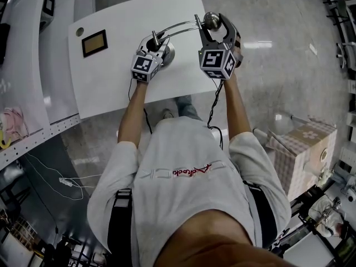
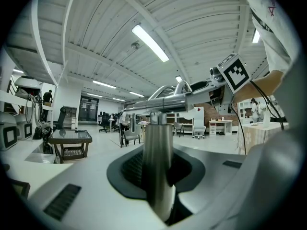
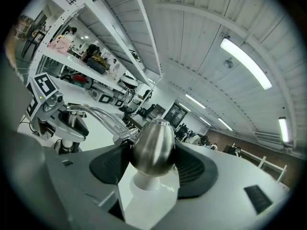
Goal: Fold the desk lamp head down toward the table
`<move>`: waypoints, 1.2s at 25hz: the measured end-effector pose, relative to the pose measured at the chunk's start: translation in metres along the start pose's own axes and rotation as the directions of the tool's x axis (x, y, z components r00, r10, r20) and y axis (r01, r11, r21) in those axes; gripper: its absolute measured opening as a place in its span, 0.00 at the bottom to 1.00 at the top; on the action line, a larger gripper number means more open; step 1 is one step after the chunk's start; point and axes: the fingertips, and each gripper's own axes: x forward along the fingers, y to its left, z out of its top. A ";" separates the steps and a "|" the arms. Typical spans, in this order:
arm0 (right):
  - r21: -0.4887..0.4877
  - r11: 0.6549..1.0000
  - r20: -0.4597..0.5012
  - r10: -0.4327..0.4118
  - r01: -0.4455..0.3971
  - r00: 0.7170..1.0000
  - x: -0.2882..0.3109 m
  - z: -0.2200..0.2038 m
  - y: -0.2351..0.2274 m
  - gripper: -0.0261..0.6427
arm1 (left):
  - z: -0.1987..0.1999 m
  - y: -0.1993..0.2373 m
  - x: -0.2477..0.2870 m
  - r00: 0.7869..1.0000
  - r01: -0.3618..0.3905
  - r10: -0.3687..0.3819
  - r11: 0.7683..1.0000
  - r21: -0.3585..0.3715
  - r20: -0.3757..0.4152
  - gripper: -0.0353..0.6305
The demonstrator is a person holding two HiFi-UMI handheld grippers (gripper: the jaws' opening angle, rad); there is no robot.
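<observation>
A chrome desk lamp stands on the white table. Its round base carries a post, and curved arms run right to the egg-shaped head. My left gripper is shut on the upright post, which fills the gap between the dark pads in the left gripper view. My right gripper has wide jaws closed round the lamp head; both pads touch its sides. The head's white neck points down between the jaws. The left gripper shows at the far left.
A dark framed panel and a small round hole lie on the table's left part. A white shelf unit stands to the left. A box with a patterned cover is at the right. Cables trail over the floor.
</observation>
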 end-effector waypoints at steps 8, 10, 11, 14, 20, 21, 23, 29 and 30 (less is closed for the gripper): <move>0.082 0.997 0.022 0.003 -0.004 1.000 0.003 -0.013 0.004 0.48 | 0.000 0.000 0.000 1.000 0.005 -0.005 1.000 0.004 0.000 0.21; 0.120 0.993 0.022 0.011 -0.013 1.000 0.004 -0.021 0.006 0.48 | -0.001 -0.001 0.000 1.000 0.007 -0.007 1.000 0.004 0.000 0.21; 0.144 0.989 0.023 0.015 -0.018 1.000 0.004 -0.026 0.008 0.48 | 0.000 -0.001 0.000 1.000 0.008 -0.008 1.000 0.005 0.000 0.21; 0.235 0.971 0.026 0.031 -0.037 0.999 0.008 -0.042 0.016 0.48 | 0.000 -0.001 -0.001 1.000 0.007 -0.007 1.000 0.007 -0.001 0.21; 0.391 0.919 0.038 0.045 -0.057 0.998 0.013 -0.067 0.031 0.48 | 0.000 -0.001 -0.001 1.000 0.008 -0.009 1.000 0.006 0.002 0.21; 0.397 0.916 0.046 0.042 -0.056 0.998 0.013 -0.067 0.031 0.48 | 0.001 -0.001 0.000 1.000 0.008 -0.008 1.000 0.007 0.003 0.21; 0.408 0.911 0.057 0.041 -0.061 0.998 0.014 -0.069 0.032 0.48 | 0.001 -0.001 0.000 1.000 0.008 -0.008 1.000 0.008 0.005 0.21; 0.421 0.905 0.069 0.039 -0.064 0.997 0.013 -0.071 0.034 0.48 | 0.001 -0.002 0.000 1.000 0.008 -0.008 1.000 0.008 0.005 0.21; 0.421 0.905 0.073 0.036 -0.063 0.997 0.013 -0.071 0.034 0.48 | 0.001 -0.002 0.000 1.000 0.008 -0.008 1.000 0.008 0.004 0.21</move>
